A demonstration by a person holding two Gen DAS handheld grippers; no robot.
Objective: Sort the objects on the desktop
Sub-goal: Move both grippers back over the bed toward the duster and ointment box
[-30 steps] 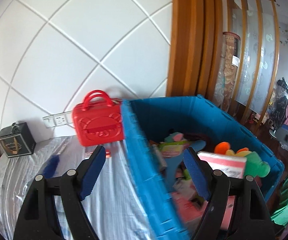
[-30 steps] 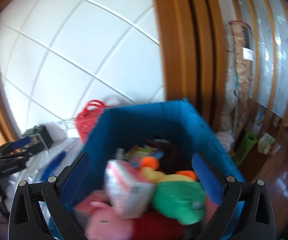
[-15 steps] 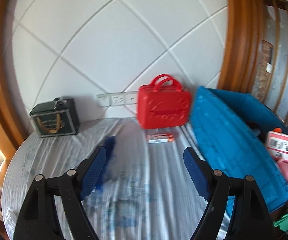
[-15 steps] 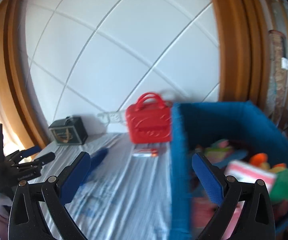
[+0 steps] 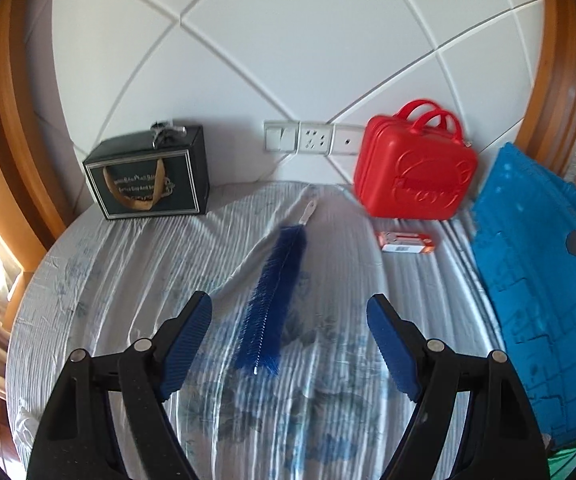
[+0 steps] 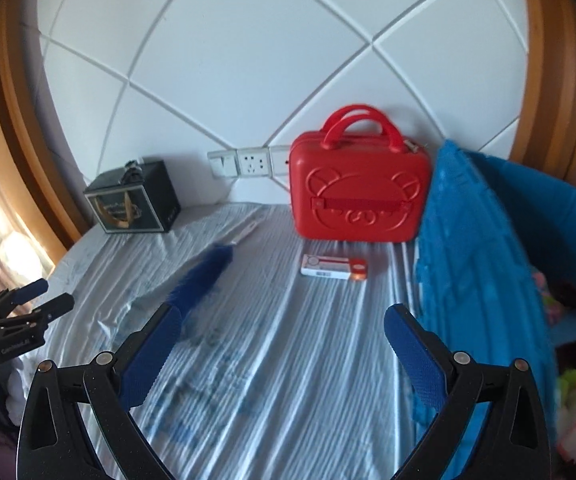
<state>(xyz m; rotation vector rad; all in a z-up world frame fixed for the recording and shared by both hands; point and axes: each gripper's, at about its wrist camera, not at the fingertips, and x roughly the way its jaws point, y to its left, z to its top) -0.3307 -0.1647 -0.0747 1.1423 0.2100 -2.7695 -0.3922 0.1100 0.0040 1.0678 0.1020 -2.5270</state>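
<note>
A long blue bristle brush (image 5: 272,292) with a pale handle lies on the striped cloth of the table (image 5: 127,272), just beyond my open, empty left gripper (image 5: 290,336). A small red-and-white box (image 5: 406,242) lies flat in front of a red toy suitcase (image 5: 414,174) standing by the wall. In the right wrist view my right gripper (image 6: 281,350) is open and empty above the cloth; the brush (image 6: 203,276) lies past its left finger, the box (image 6: 334,268) and suitcase (image 6: 360,194) straight ahead. The left gripper (image 6: 41,298) shows at that view's left edge.
A big blue bin (image 5: 536,280) stands at the right, its near wall tall; toys show inside the bin (image 6: 484,280). A dark gift box (image 5: 147,176) with a tan handle sits at the back left. Wall sockets (image 5: 312,142) sit behind. The round table's edge falls away at left.
Both views have swung left from over the blue bin to the table and dropped lower. The brush and small box now lie ahead. Both grippers have stayed open.
</note>
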